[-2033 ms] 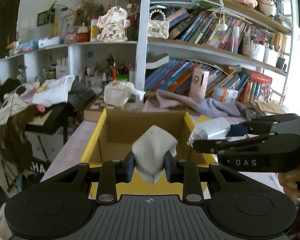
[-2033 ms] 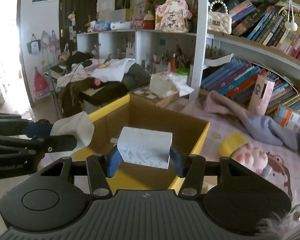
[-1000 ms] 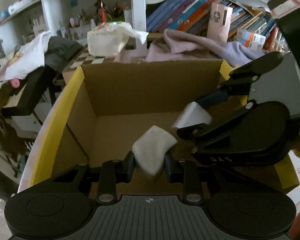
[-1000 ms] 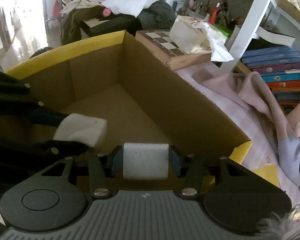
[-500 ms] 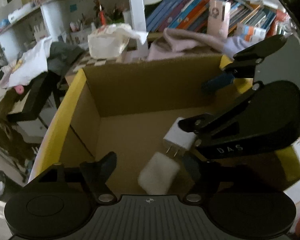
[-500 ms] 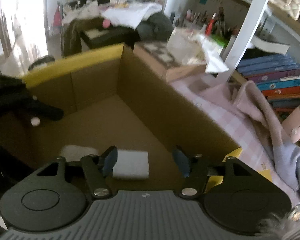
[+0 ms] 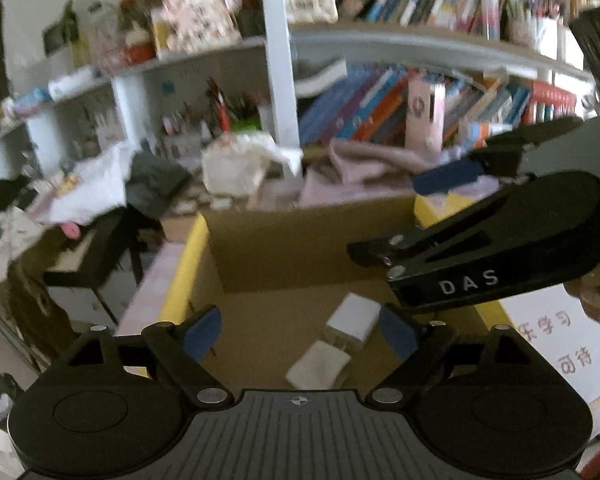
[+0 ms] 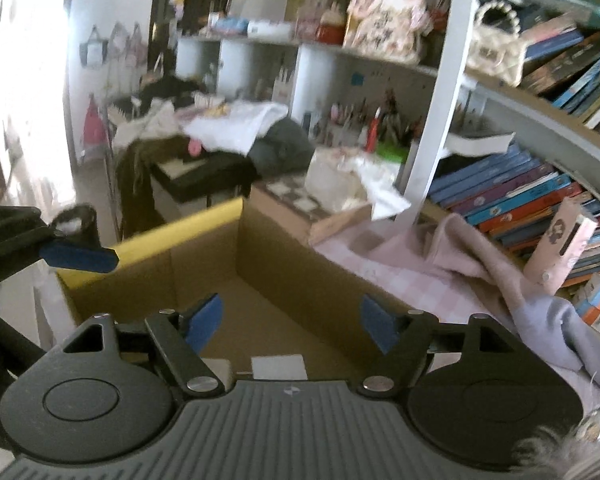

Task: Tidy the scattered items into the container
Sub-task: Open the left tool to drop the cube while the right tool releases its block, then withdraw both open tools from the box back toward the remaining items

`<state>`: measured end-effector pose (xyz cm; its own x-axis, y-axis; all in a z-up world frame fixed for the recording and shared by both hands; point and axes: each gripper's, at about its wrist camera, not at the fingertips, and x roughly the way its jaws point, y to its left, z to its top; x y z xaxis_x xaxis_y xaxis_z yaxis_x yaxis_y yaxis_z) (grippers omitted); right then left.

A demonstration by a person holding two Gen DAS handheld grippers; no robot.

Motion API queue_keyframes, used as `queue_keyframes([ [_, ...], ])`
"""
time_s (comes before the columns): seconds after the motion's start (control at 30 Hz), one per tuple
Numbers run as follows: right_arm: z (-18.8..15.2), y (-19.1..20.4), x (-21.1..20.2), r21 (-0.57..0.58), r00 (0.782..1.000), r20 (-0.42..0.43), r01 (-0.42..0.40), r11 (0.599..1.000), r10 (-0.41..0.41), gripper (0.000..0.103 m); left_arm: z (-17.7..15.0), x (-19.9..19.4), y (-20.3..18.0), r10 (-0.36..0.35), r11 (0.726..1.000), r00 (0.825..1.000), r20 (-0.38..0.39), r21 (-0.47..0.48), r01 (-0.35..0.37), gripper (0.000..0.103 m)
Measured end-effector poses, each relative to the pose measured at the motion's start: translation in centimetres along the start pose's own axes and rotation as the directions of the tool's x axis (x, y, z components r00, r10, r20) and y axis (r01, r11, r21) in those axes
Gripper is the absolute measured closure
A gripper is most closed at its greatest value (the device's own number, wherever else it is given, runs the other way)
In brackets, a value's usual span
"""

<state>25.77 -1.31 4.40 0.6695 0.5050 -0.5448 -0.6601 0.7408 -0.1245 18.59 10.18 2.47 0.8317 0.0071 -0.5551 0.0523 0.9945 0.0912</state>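
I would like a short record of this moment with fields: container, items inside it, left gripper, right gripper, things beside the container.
container: cardboard box with yellow rim, open on top
items inside it: white plug adapter and a pale soft block, side by side on the box floor
left gripper: open, nothing between its jaws, which have just been opening
right gripper: open, nothing held, jaws have just been opening
things beside the container: pink cloth, bookshelf

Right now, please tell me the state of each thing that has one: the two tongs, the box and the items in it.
Left tongs: open, holding nothing; jaws have just been opening.
Right tongs: open, holding nothing; jaws have just been opening.
Cardboard box: open at the top.
White charger: lying on the box floor.
Pale pad: lying on the box floor, next to the charger.
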Motion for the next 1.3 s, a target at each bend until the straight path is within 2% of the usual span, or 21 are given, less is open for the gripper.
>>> queue_keyframes([
  [0.17,-0.3,0.9,-3.4,0.042,0.996,0.083,0.036,0.998,-0.039,0.024,-0.3,-3.2,0.1,0.047,0.999,0.994,0.094,0.001,-0.047,0.014],
  [0.37,-1.0,1.8,-7.0,0.078,0.986,0.139,0.081,0.994,-0.091,0.022,-0.6,-6.4,0.4,0.061,0.998,0.987,0.148,-0.015,-0.059,0.010],
  [0.57,-1.9,2.9,-9.9,0.080,0.973,0.176,0.137,0.987,-0.149,0.020,-1.4,-9.0,0.2,0.064,0.998,0.983,0.169,-0.016,-0.062,0.009],
  [0.73,-3.1,3.4,-12.3,0.109,0.949,0.221,0.204,0.973,-0.224,0.017,-2.1,-10.8,-0.4,0.114,0.993,0.977,0.182,0.012,-0.118,0.009],
  [0.9,-4.9,3.9,-14.2,0.135,0.932,0.236,0.250,0.959,-0.276,0.017,-3.1,-12.4,-0.5,0.118,0.993,0.974,0.192,-0.004,-0.119,0.006],
  [1.13,-6.8,5.3,-16.2,0.173,0.923,0.232,0.271,0.947,-0.307,0.016,-4.6,-14.1,-0.6,0.136,0.990,0.972,0.193,-0.055,-0.127,0.006],
  [1.3,-8.3,6.1,-17.2,0.198,0.920,0.211,0.291,0.936,-0.330,0.015,-5.7,-14.9,-1.3,0.131,0.991,0.972,0.193,-0.054,-0.123,0.005],
])
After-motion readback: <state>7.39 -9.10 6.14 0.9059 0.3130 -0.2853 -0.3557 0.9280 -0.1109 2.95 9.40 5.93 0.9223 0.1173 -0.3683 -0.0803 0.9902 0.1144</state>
